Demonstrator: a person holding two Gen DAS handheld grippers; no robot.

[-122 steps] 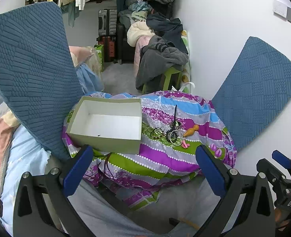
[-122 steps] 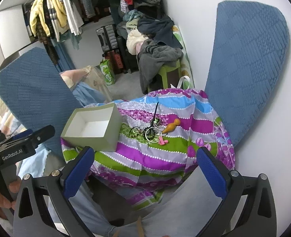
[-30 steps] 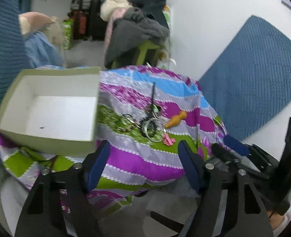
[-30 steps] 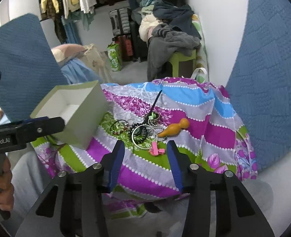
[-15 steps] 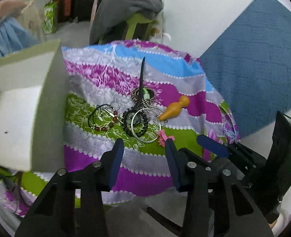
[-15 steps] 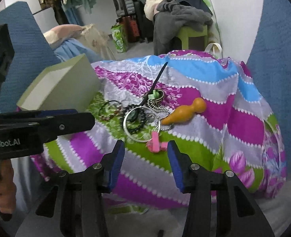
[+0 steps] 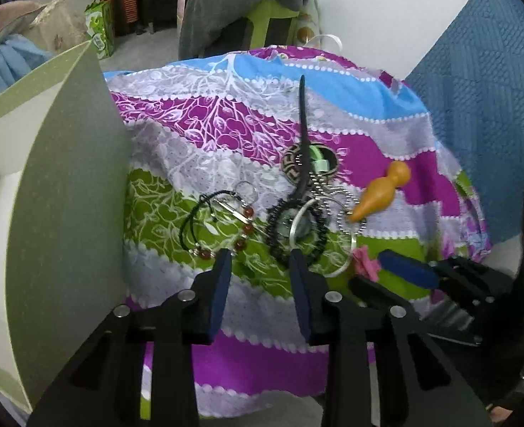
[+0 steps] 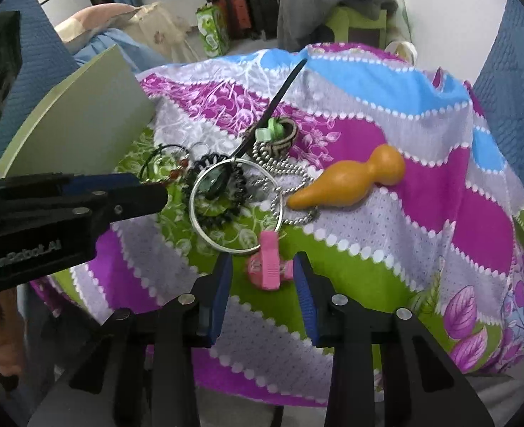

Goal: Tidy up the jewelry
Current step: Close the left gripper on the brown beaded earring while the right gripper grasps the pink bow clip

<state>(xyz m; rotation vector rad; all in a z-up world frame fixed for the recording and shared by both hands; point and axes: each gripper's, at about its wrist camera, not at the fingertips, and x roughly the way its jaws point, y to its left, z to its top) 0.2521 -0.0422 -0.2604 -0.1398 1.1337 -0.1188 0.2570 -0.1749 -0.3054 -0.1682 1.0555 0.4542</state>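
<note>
Jewelry lies in a heap on a striped cloth [image 7: 226, 135]: a red-bead bracelet on black cord [image 7: 223, 226], a black bead bracelet [image 7: 279, 242], a silver bangle [image 8: 205, 227], a ball chain [image 8: 297, 174], an orange gourd pendant [image 8: 351, 181], a pink clip [image 8: 267, 263] and a black hair stick [image 7: 303, 121]. A green box [image 7: 66, 195] with a white inside stands at left. My left gripper [image 7: 260, 259] is partly open, empty, just before the red-bead bracelet. My right gripper [image 8: 262, 267] is partly open, its fingers either side of the pink clip.
The left gripper's body [image 8: 48, 206] reaches in from the left in the right wrist view. Blue quilted cushions [image 7: 482, 106] lean at the right wall. A green stool with grey clothes [image 7: 262, 0] and suitcases stand behind the cloth-covered mound.
Both grippers have moved forward and down to the jewelry heap and narrowed their jaws. The right one now straddles the pink clip; the left one is at the red-bead bracelet.
</note>
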